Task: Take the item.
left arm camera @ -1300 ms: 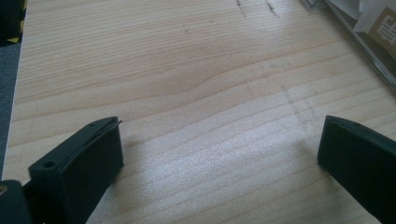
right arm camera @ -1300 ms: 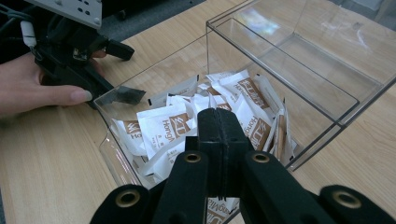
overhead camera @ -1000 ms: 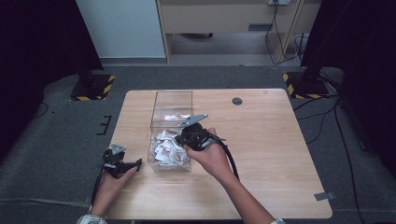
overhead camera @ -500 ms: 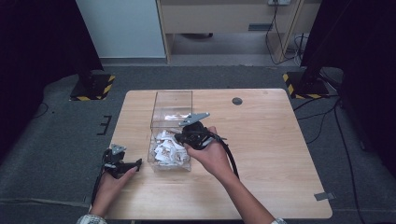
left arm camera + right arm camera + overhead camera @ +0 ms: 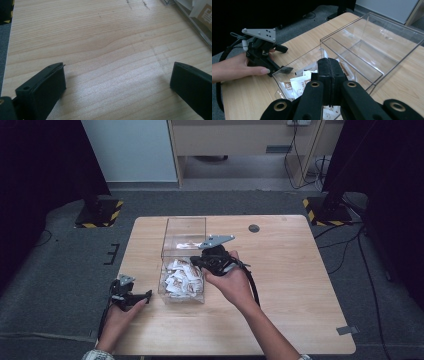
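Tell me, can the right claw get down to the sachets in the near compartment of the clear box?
Probably yes: the right claw hangs above the open-topped clear box, directly over the sachets, with no lid between. Its jaws are shut, so they must open first.

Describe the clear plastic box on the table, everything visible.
The clear plastic box is a lidless, see-through rectangular bin split by a clear divider into two compartments. It stands upright on the wooden table. The near compartment holds a heap of white and brown paper sachets; the far one looks almost empty.

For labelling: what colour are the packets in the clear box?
White with brown print; the packets show best in the right gripper view.
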Demonstrator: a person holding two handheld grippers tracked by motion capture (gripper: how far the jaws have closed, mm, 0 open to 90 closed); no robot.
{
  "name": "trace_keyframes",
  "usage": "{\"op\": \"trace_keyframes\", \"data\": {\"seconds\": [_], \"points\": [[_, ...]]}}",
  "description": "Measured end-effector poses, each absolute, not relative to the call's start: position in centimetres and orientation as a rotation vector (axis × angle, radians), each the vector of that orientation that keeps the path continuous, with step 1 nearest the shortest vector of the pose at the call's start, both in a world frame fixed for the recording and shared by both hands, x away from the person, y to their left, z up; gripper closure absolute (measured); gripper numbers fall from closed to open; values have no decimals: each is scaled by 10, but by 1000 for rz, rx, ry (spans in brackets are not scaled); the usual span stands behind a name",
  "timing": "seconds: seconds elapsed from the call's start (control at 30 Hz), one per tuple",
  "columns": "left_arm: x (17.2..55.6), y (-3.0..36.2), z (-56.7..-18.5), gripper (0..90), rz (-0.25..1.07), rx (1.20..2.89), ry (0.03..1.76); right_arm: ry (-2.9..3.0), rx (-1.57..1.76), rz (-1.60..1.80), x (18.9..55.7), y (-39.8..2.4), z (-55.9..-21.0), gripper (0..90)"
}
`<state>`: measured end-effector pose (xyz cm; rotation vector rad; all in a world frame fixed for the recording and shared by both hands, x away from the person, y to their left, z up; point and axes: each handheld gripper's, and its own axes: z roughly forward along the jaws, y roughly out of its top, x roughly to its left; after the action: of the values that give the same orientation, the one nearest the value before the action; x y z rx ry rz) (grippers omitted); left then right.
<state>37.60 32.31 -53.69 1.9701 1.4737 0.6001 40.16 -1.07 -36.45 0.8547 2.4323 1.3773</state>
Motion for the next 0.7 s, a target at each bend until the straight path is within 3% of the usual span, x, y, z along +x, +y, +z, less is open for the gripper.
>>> {"op": "trace_keyframes", "data": {"seconds": [0.7], "points": [[376, 323, -537, 0, 600, 1970, 1474, 2400, 892, 1362, 405, -36, -363, 899]]}}
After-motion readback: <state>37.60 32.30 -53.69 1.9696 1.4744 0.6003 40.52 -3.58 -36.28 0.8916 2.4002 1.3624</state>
